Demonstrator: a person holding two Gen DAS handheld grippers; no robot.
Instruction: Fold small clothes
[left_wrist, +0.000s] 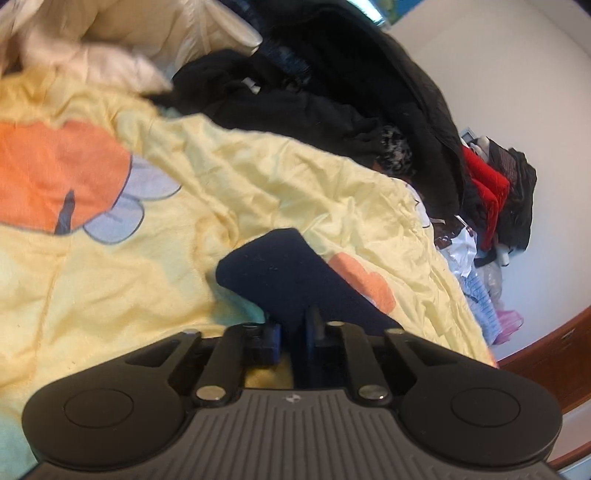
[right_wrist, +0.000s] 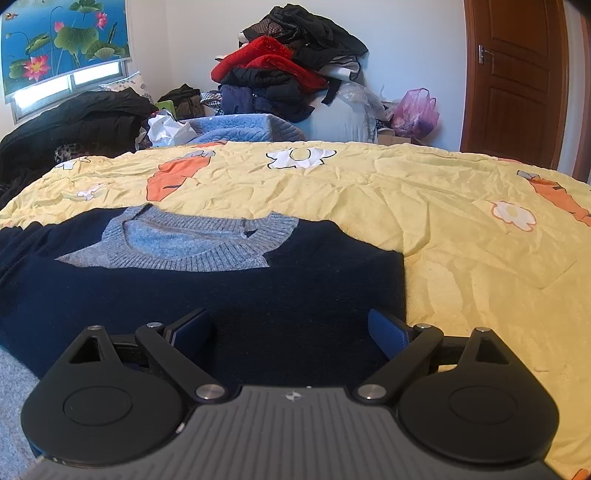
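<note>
Sweater: a small navy knit sweater (right_wrist: 207, 295) with a pale blue-grey collar lies flat on the bed, neck towards the far side.
Bed: a crumpled yellow bedspread (right_wrist: 424, 221) printed with orange carrots and white flowers covers it.
Clothes pile: dark and red garments (right_wrist: 280, 70) are heaped beyond the bed against the wall.
Right tool: the right tool (right_wrist: 291, 328) stands wide open above the sweater's body, gripping nothing.
Left tool: the left tool (left_wrist: 293, 326) is closed tight on a fold of the sweater's navy fabric (left_wrist: 280, 273), which sticks out past its pads over the bedspread.
</note>
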